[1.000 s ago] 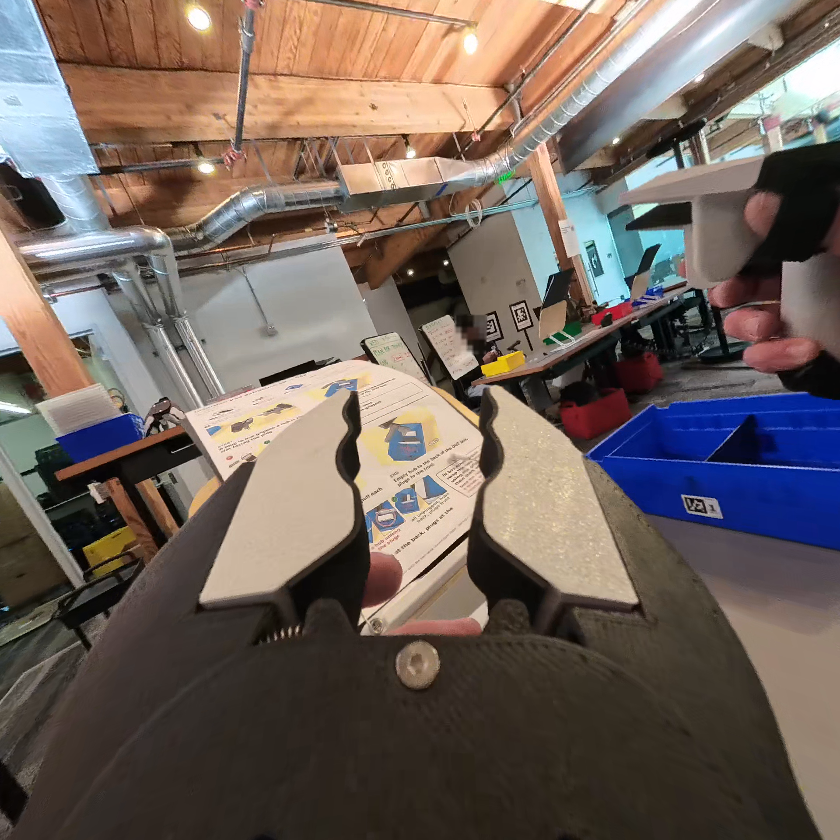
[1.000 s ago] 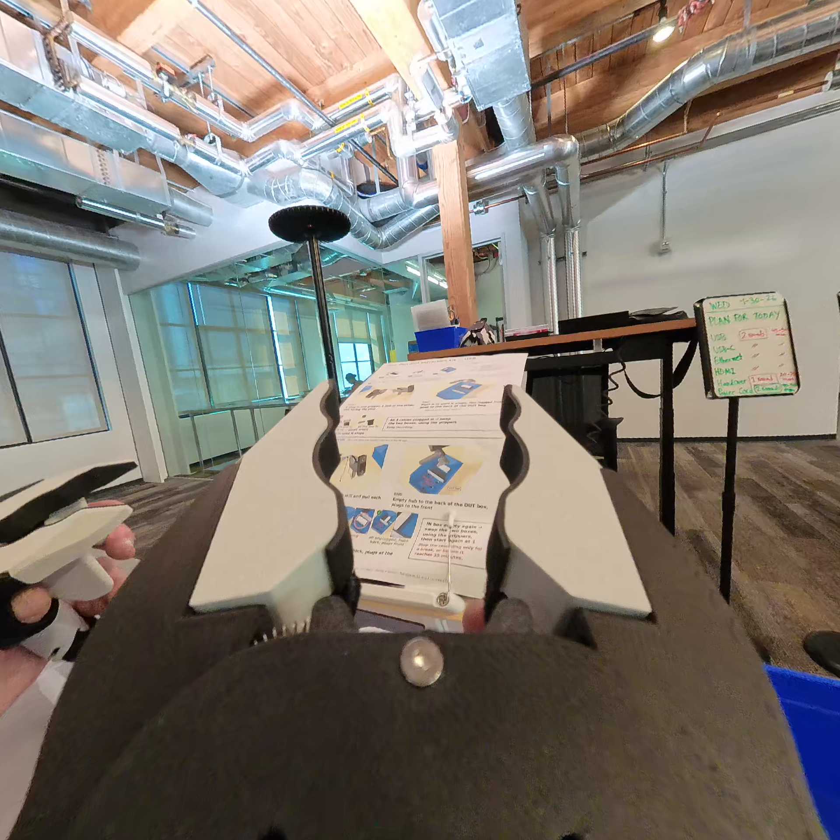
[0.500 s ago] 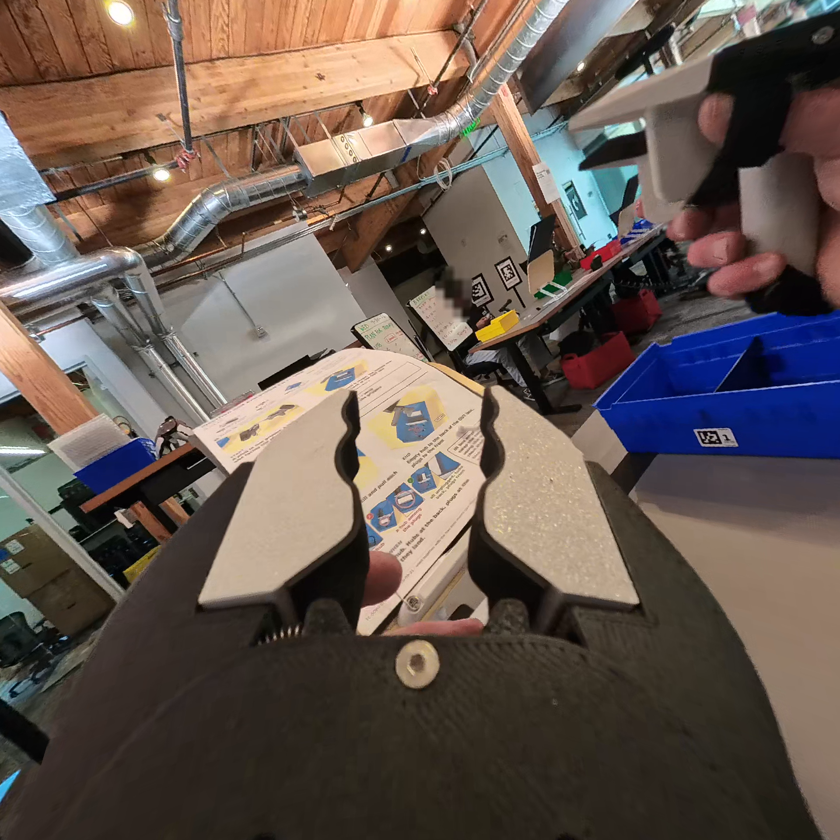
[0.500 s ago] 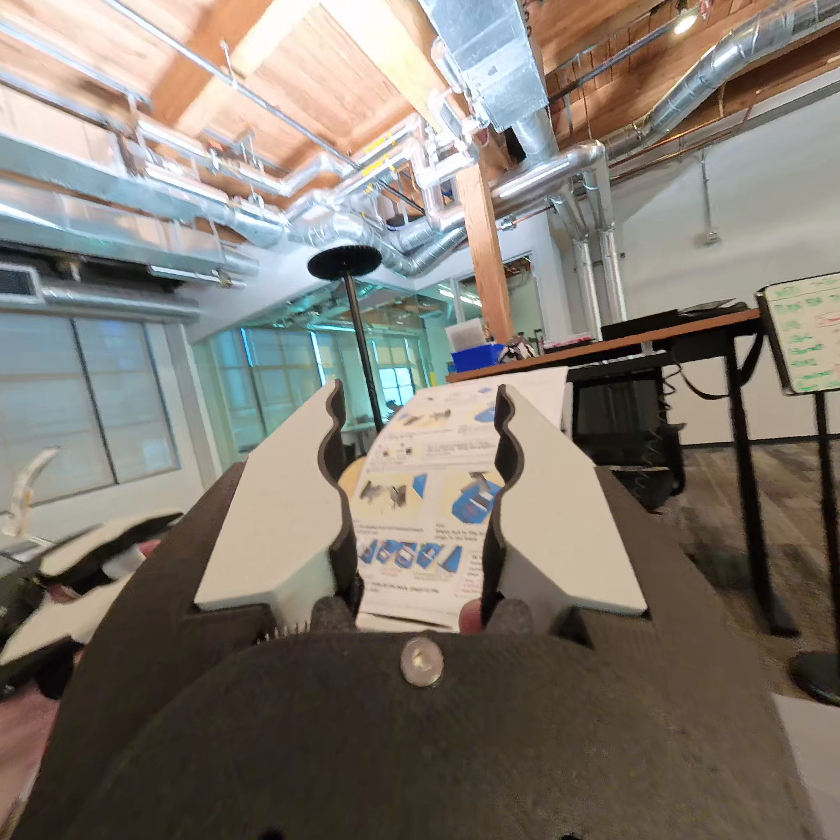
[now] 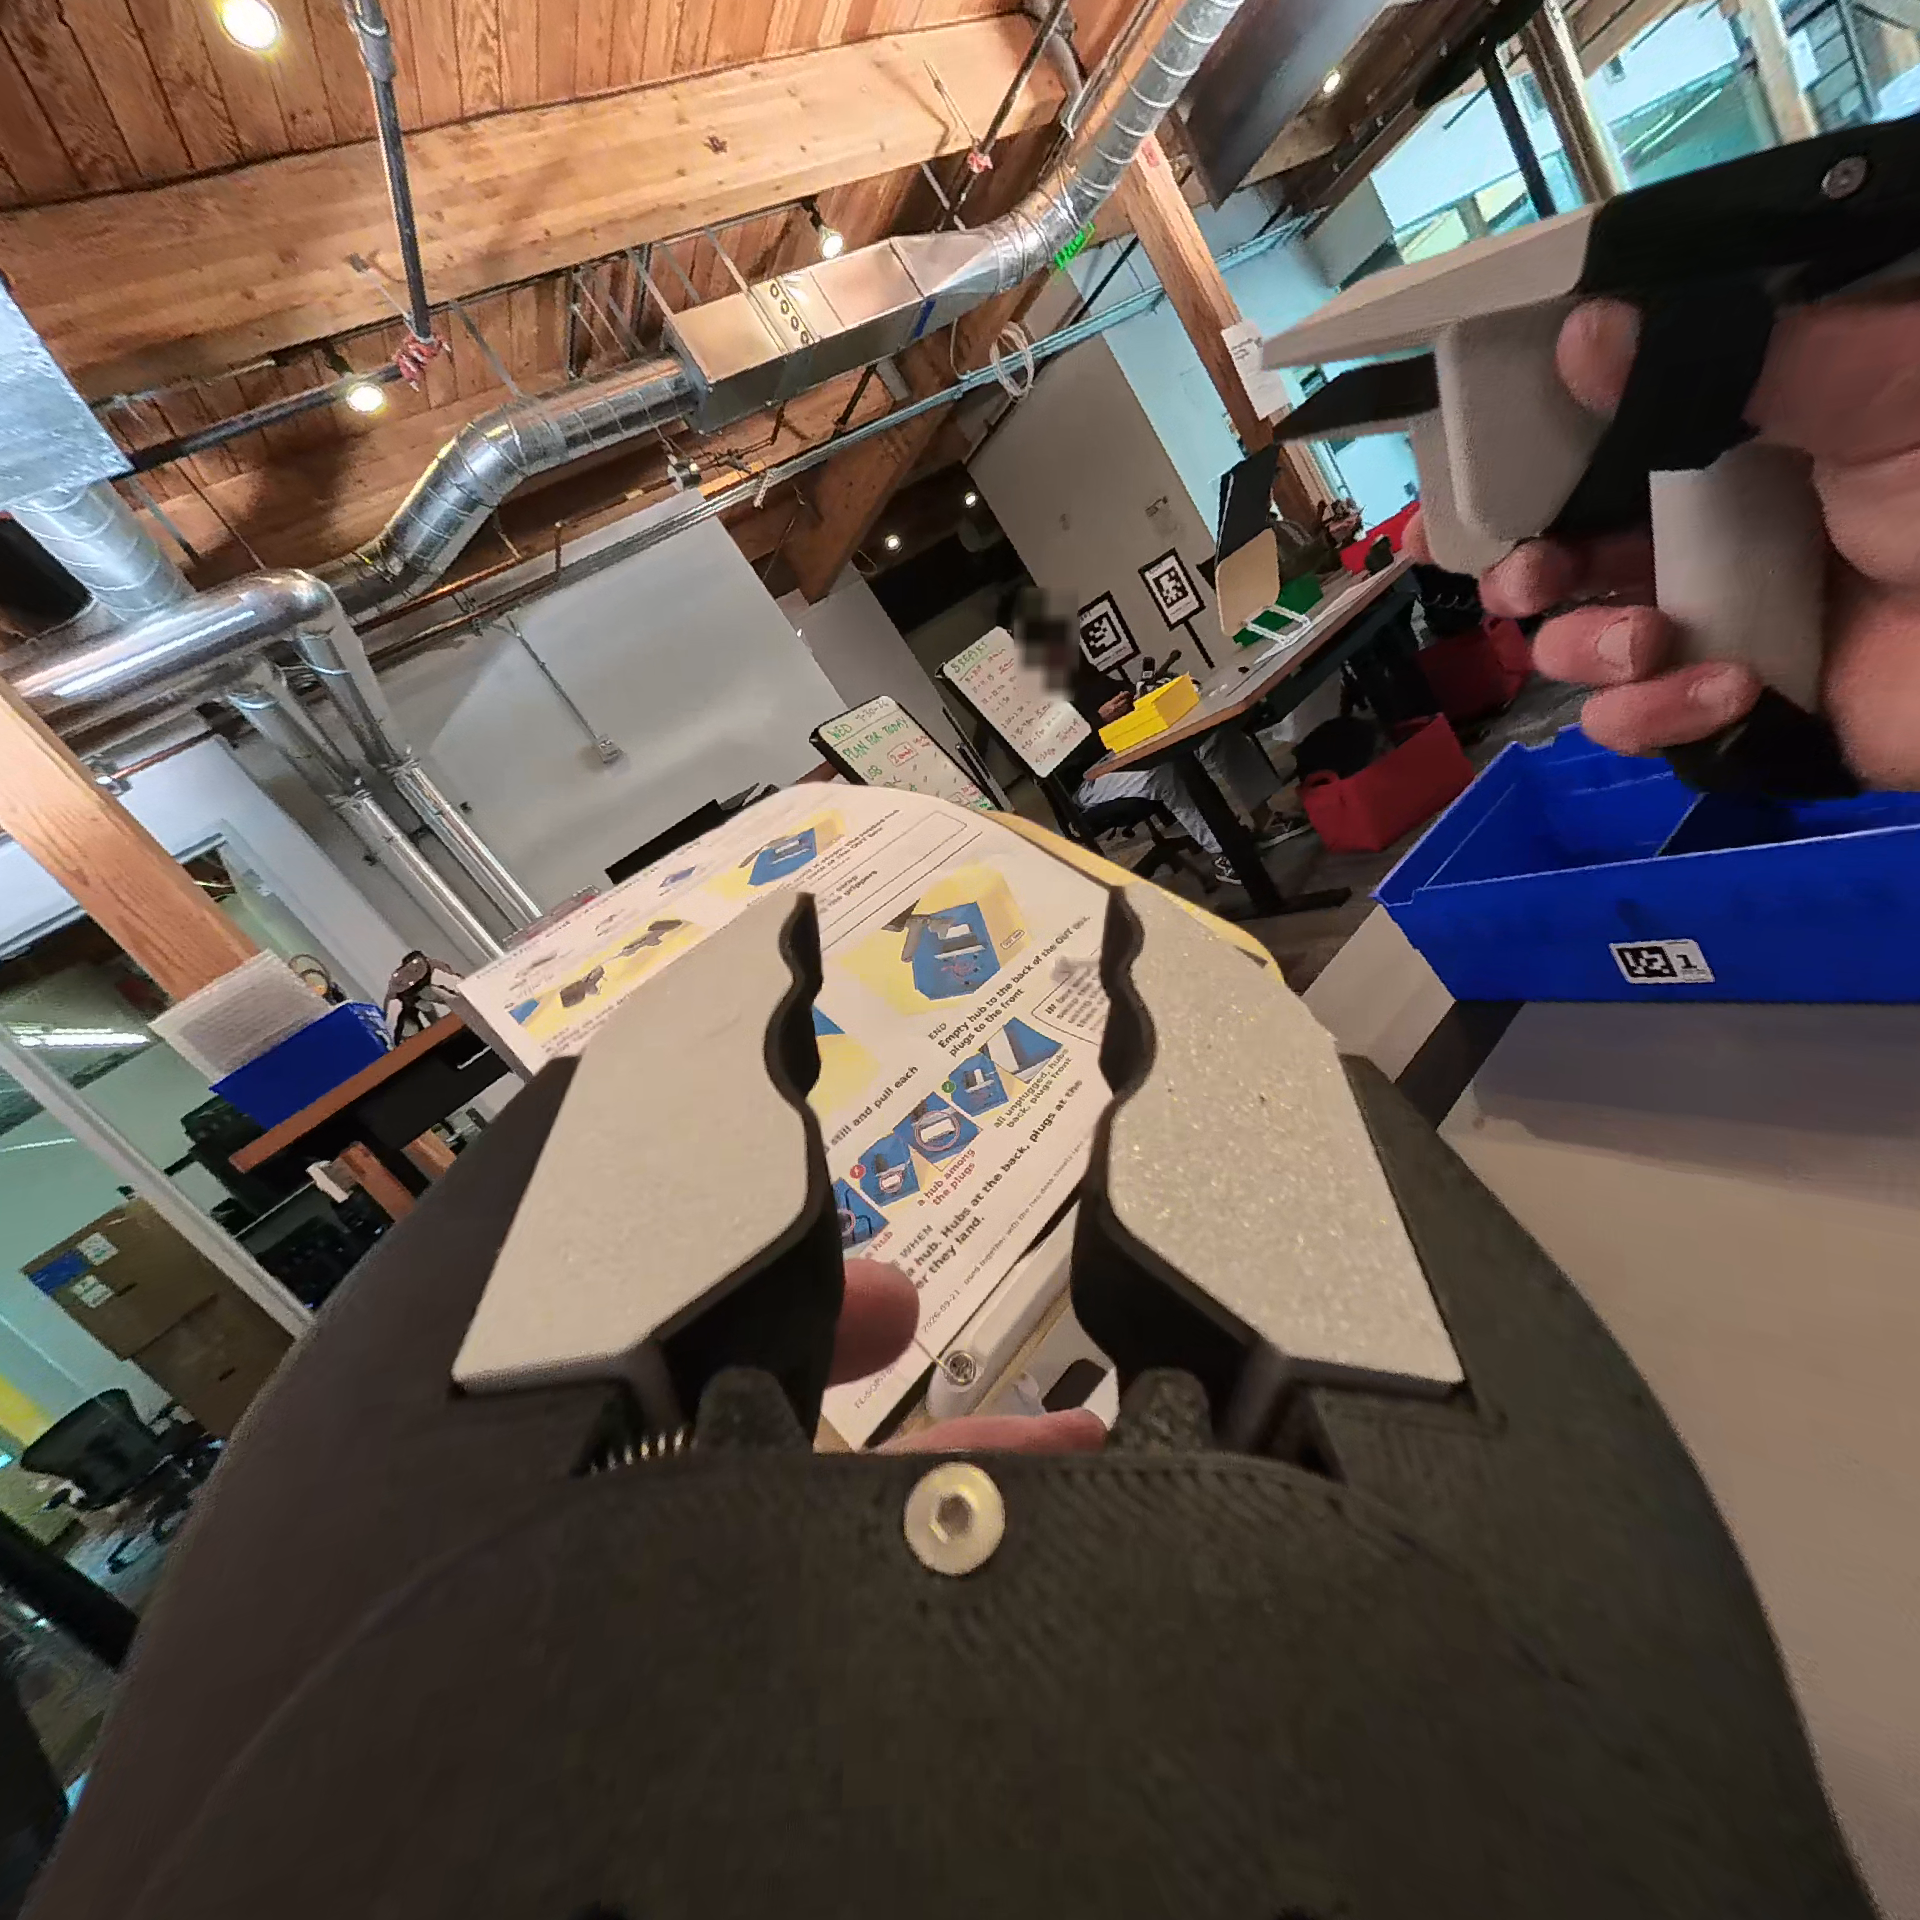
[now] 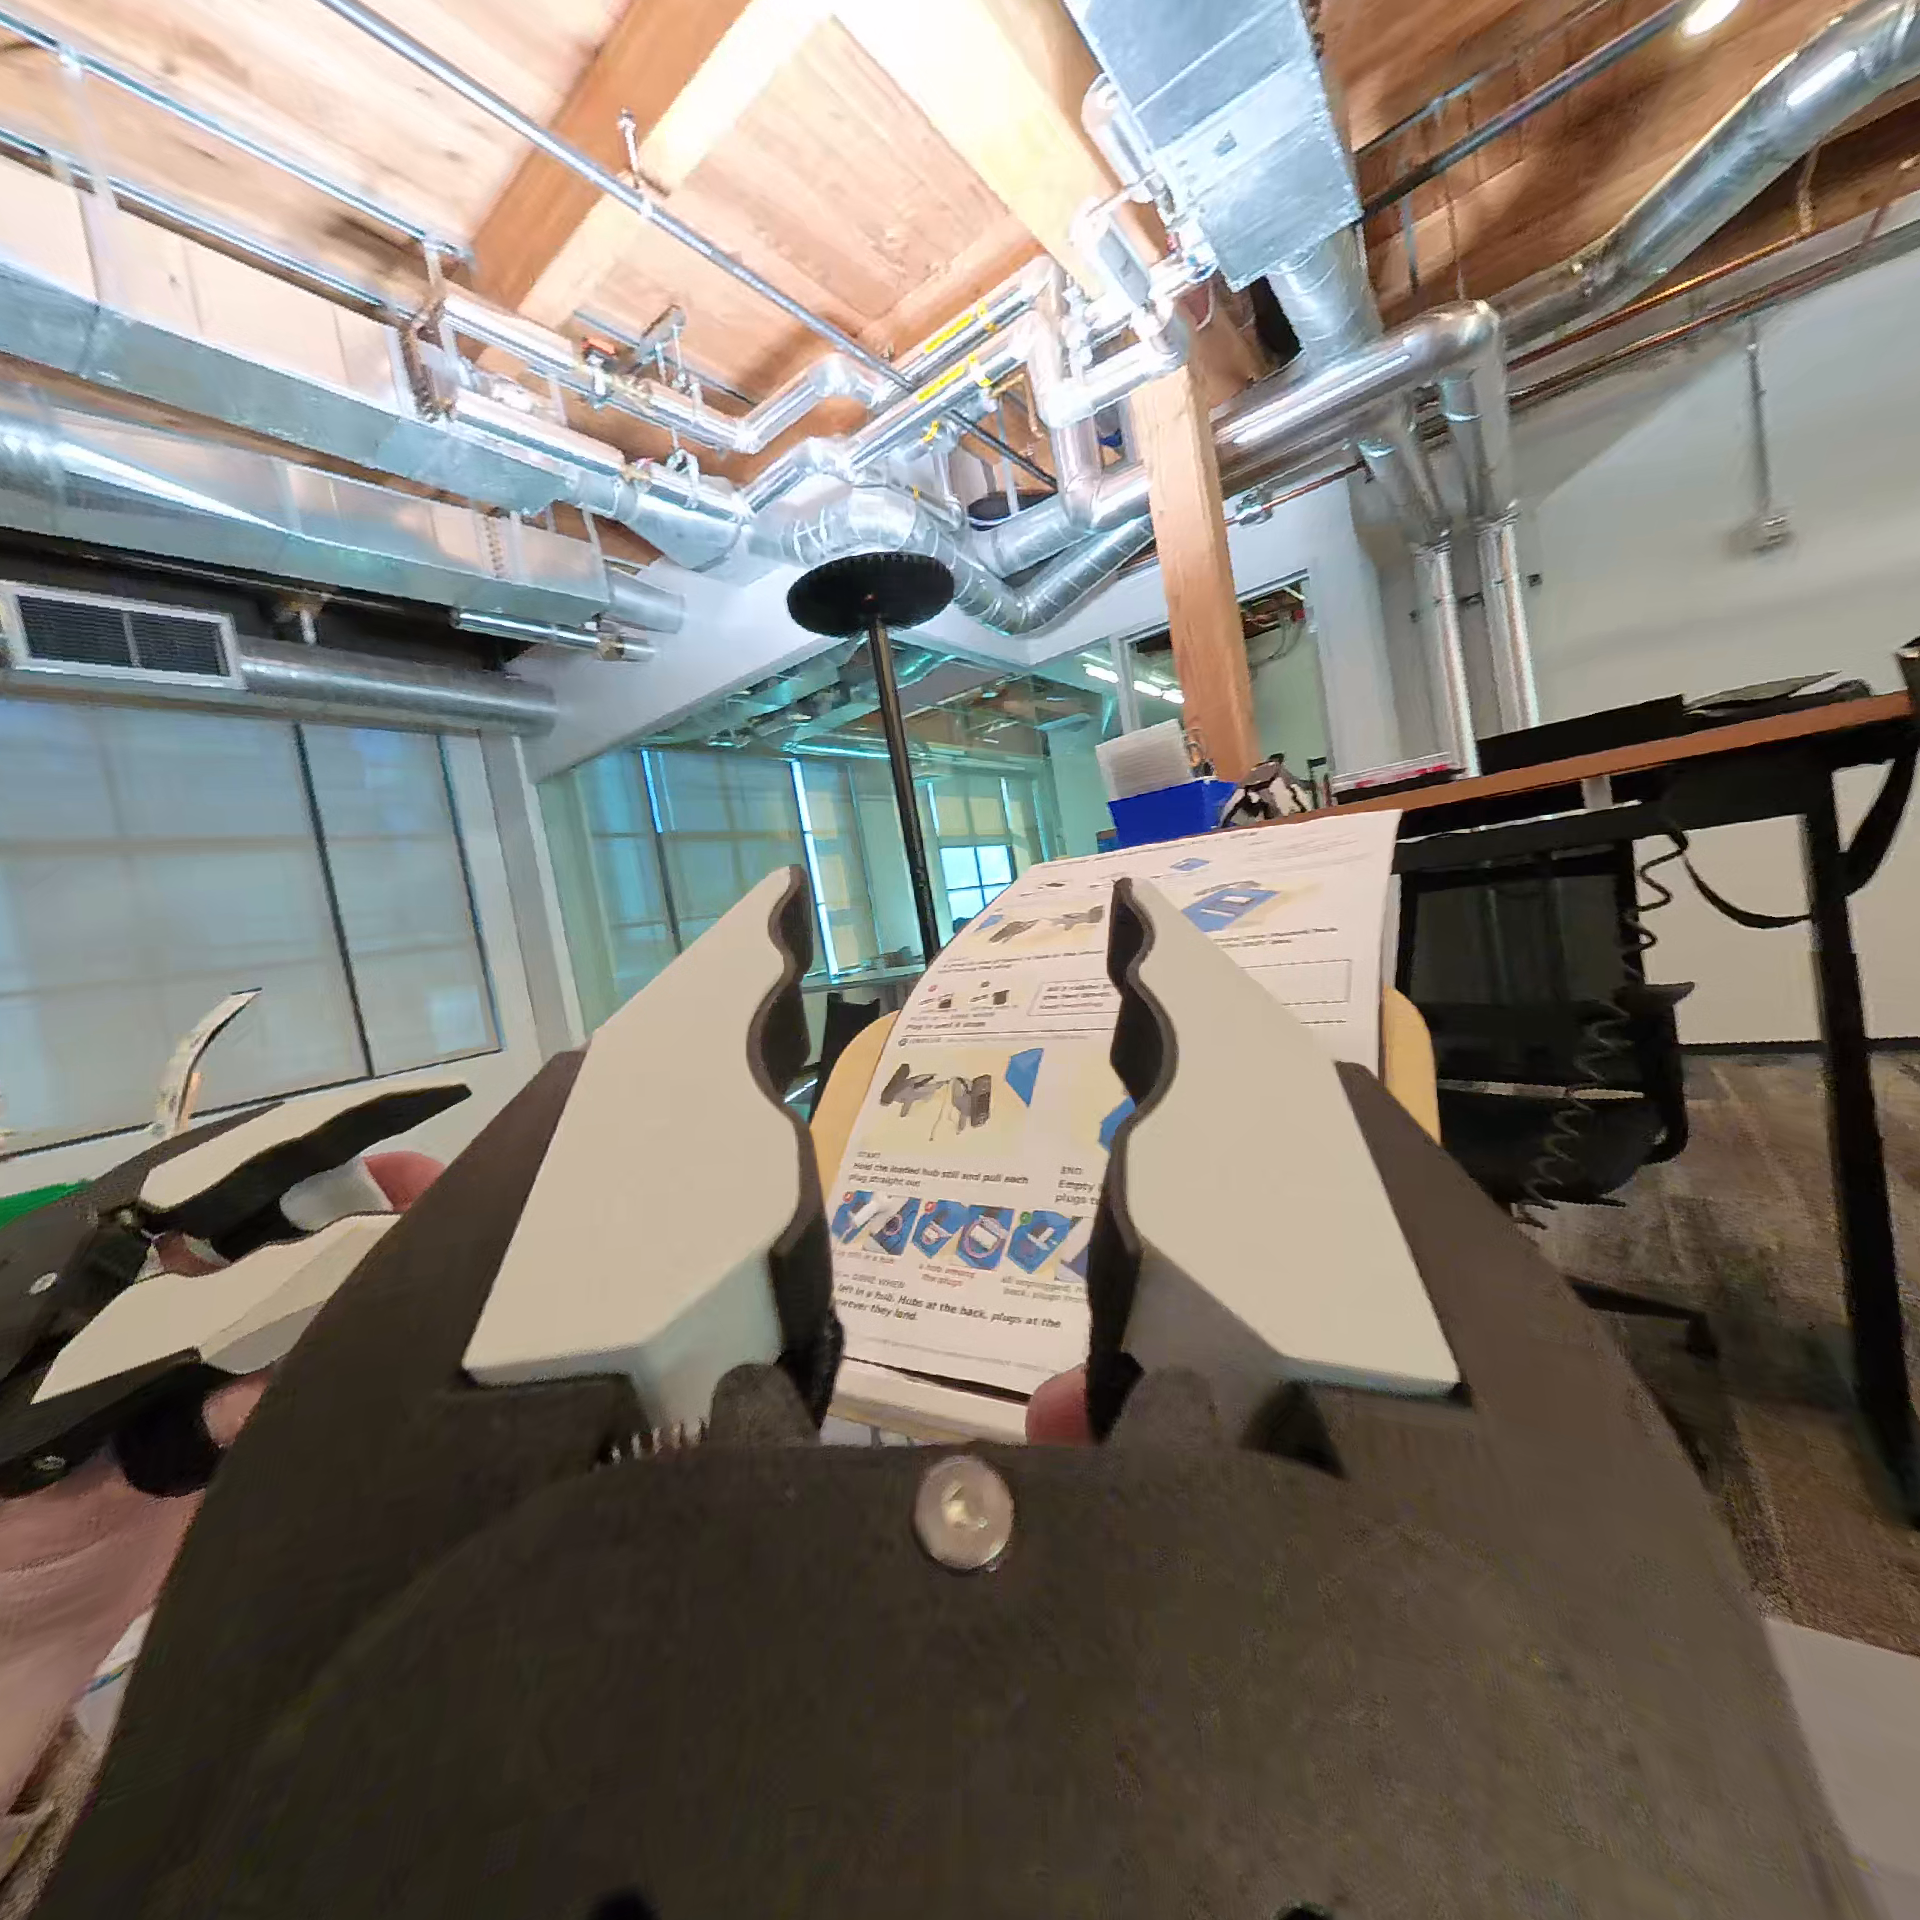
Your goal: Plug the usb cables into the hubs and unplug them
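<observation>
the white table [image 5: 1714, 1299] sits low and mostly out of frame, since both tools are tipped up toward the ceiling, which reads to me as nothing being worked on yet. at its far edge stands a blue divided bin [image 5: 1621, 914], probably where the parts get sorted; its inside is hidden from here. right ahead, an instruction sheet [image 5: 935, 997] is propped on a tan board, set at reading height for whoever works here. the left gripper [image 5: 961, 977] and the right gripper [image 6: 956, 966] both point at that sheet with jaws parted to a middling gap and nothing between them. no usb cables or hubs show in either view, so i can't say where they lie.
</observation>
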`<act>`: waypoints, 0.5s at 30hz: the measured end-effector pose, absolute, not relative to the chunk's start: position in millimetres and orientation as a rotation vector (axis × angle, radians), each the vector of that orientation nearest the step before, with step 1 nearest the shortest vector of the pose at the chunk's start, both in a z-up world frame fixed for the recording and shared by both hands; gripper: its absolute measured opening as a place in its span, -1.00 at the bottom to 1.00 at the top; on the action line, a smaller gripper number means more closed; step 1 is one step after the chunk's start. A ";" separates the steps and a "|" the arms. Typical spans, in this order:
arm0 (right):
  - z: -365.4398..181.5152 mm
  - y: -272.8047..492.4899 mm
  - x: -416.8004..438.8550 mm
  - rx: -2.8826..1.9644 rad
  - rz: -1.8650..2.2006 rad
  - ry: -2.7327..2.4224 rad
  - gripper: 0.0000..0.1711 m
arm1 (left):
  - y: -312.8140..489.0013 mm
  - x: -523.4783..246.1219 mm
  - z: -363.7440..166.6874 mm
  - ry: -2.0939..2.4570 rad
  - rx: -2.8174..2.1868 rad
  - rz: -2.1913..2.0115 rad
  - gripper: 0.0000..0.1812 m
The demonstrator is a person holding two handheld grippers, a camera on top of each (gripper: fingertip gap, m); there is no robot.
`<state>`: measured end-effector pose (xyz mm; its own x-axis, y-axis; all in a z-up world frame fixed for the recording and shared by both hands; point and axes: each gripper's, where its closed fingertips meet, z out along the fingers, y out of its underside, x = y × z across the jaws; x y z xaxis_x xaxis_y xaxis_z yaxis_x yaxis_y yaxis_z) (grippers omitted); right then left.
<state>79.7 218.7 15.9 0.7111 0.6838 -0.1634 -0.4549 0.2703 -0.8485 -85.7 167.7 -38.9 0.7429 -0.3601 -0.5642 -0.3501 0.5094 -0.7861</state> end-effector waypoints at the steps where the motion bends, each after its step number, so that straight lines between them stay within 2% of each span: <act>1: 15.6 218.7 76.4 -1.044 0.784 -0.270 -0.35 | 166.1 -84.3 -37.5 0.773 -1.060 -0.003 -0.43; 15: 12.5 225.6 73.6 -1.058 0.828 -0.349 -0.36 | 182.9 -31.4 -51.9 0.863 -1.090 -0.093 -0.45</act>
